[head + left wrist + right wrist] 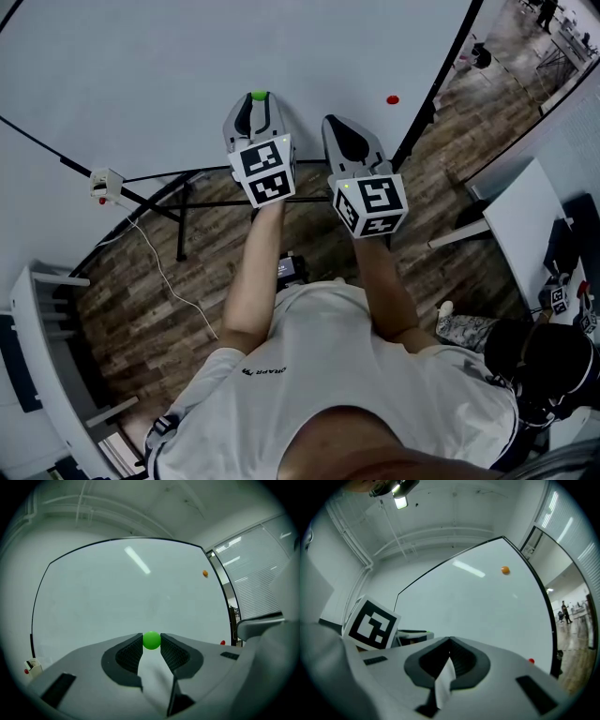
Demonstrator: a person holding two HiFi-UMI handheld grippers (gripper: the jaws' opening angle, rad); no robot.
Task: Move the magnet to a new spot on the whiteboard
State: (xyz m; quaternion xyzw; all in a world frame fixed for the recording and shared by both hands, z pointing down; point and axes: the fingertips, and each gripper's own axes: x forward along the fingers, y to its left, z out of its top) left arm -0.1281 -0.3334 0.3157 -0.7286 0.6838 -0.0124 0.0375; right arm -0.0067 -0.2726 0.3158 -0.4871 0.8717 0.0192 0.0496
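Left jaws: the left gripper is closed on the green magnet. Both ribbed pads press on its sides, right at the tips.
Right jaws: the right gripper has its jaws together with nothing between them. It seems to take no part in the work.
Where the magnet is: in front of the whiteboard, at its lower middle part. In the head view it sits at the board's surface, but I cannot tell if it touches the board or is lifted a little.
Other things on the board: an orange magnet higher to the right and a red magnet near the right frame. Both are well apart from the green one.
Done: the grasp, as I judge.
Left to do: carry the magnet to a free place on the board, set it there, open the jaws and draw back.
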